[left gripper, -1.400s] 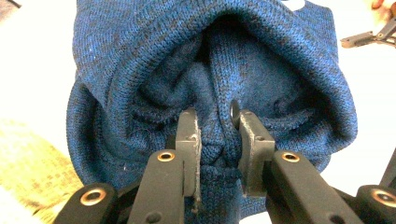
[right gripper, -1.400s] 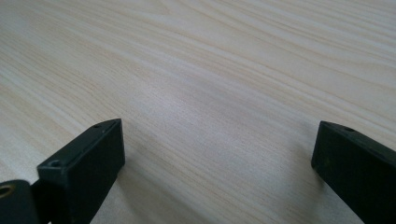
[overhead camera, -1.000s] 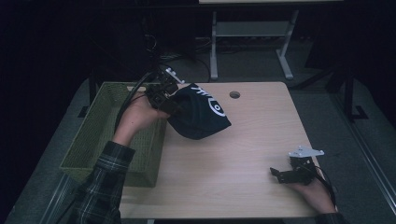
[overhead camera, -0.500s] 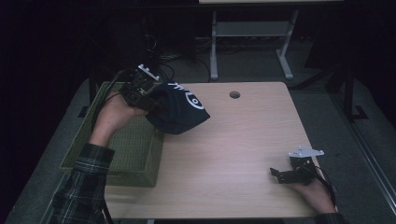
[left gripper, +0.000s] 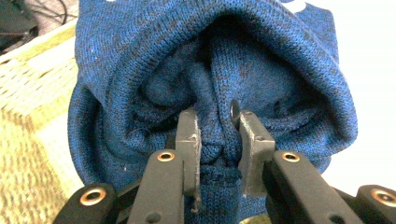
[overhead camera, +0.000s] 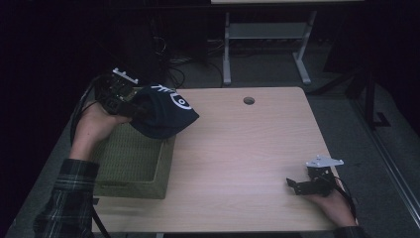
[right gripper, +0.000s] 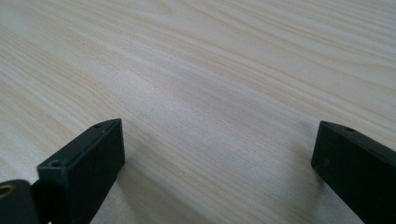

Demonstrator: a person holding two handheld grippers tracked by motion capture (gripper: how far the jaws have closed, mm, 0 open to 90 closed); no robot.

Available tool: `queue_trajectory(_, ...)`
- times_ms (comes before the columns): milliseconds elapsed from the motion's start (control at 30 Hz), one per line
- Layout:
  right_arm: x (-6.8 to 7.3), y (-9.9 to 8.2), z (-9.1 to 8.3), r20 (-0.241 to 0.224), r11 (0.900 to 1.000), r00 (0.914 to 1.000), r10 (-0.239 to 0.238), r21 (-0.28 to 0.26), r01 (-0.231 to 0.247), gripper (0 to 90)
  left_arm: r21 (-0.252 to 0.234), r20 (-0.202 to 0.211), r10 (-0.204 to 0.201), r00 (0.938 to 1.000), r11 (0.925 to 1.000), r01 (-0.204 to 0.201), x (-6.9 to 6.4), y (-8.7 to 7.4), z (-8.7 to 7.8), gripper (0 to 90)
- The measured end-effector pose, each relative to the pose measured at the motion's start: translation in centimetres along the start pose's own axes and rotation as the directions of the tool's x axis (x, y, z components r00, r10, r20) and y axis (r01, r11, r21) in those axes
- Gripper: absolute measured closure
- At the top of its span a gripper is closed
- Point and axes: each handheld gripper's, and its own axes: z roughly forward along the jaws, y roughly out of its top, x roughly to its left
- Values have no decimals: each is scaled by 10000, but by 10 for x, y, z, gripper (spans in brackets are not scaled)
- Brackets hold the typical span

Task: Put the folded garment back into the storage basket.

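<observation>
STEP: carrying blue knit hat (overhead camera: 163, 111) toward green basket (overhead camera: 133, 168) | LEFT GRIPPER (left gripper: 215, 140): clamped on hat fabric, hat overhanging basket's 1 o'clock corner | RIGHT GRIPPER (overhead camera: 302, 186): jaws apart, resting on table (overhead camera: 237, 148) at 4 o'clock | NEXT: likely shift toward 9 o'clock, lower, release.

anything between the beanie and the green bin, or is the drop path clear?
Nothing visible blocks it. The left gripper holds the blue beanie by a pinched fold, hanging over the green bin's far right corner, partly past the rim above the table. Bin interior looks empty.
</observation>
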Motion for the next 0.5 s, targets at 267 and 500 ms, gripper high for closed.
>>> queue_trajectory(267, 0, 0, 0, -2, 10000, 10000, 11, 4, -11, 23, -56, -360, -680, 9970, 9977, 678, 21, -24, -4, 723)
queue_trajectory(500, 0, 0, 0, 0, 10000, 10000, 10, 6, -10, 23, -81, -732, -1132, 9909, 9936, 1129, 36, -41, -3, 723)
